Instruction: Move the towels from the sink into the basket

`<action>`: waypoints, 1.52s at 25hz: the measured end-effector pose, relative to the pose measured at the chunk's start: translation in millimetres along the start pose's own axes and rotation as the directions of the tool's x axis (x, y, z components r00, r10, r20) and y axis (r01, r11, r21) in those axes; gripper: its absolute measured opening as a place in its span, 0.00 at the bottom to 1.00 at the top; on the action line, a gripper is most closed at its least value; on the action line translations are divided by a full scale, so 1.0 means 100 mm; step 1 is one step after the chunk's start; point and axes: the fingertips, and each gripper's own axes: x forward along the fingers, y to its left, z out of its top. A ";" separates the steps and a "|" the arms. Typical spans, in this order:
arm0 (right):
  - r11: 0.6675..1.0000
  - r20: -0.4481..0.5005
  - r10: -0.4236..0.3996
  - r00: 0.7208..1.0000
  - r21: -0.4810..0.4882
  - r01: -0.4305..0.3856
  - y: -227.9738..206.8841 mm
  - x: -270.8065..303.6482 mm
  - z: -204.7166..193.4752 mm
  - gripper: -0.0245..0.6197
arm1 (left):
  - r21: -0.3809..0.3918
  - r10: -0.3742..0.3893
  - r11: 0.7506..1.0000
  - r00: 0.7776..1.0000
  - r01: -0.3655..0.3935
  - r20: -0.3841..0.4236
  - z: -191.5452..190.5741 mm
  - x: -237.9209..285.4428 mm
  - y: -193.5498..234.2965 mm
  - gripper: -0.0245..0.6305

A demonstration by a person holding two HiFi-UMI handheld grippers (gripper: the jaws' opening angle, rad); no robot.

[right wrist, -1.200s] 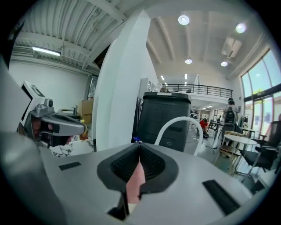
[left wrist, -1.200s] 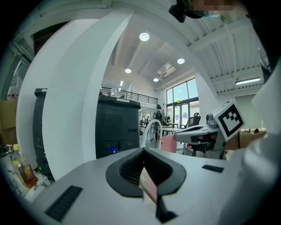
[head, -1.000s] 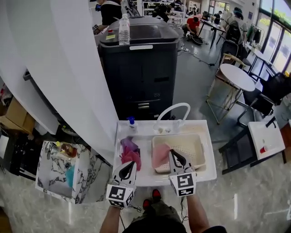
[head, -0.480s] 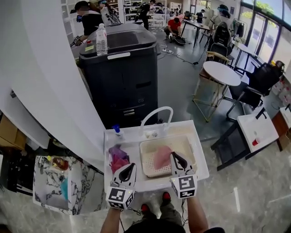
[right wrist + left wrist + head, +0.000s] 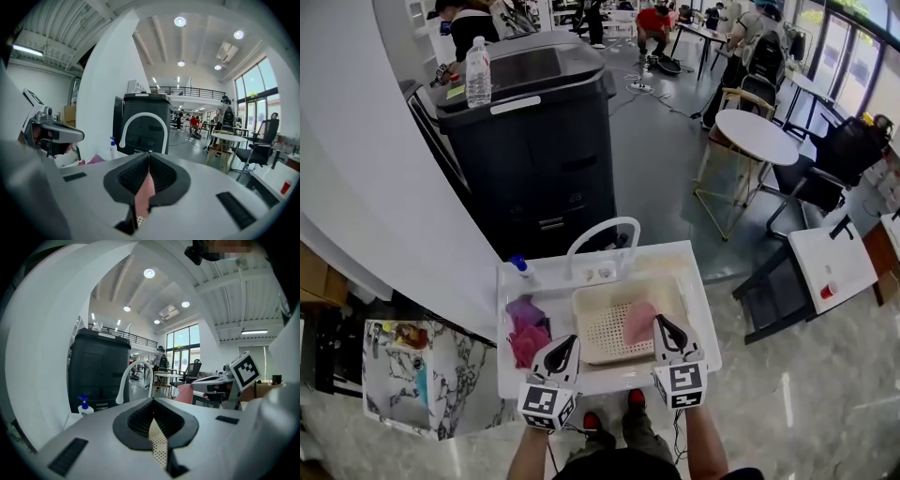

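- Two towels [image 5: 525,330] lie in the sink [image 5: 609,380], just left of my left gripper [image 5: 570,340] — jaws clenched, empty.
- Right gripper [image 5: 660,322] pinches the pink towel [image 5: 637,323] over the basket [image 5: 600,337].

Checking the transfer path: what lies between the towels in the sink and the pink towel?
Head view: the left wall and bare perforated floor of the basket, between sink towels and pink towel.

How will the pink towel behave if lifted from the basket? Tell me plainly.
Probably floppy: the pink towel lies crumpled in the basket, so it should hang and trail. Likely light, as it looks like thin cloth. The right tongs, shut on an edge of it, seem unlikely to slip given ribbed pads.
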 end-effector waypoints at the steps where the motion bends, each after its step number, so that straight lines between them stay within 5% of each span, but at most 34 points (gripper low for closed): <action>1: 1.000 -0.008 0.004 1.000 0.005 -0.004 -0.04 0.02 -0.05 0.09 | -0.002 0.004 1.000 1.000 -0.004 -0.007 -0.02 0.04 -0.02 0.04; 25: 0.985 -0.280 0.160 0.947 0.104 -0.136 -0.25 0.48 -1.61 0.09 | -0.086 0.048 0.994 0.974 -0.069 -0.222 -1.02 0.65 -0.31 0.04; 38: 0.980 -0.345 0.189 0.919 0.132 -0.152 -0.24 0.58 -1.96 0.09 | -0.111 0.035 0.992 0.961 -0.068 -0.274 -1.31 0.78 -0.36 0.04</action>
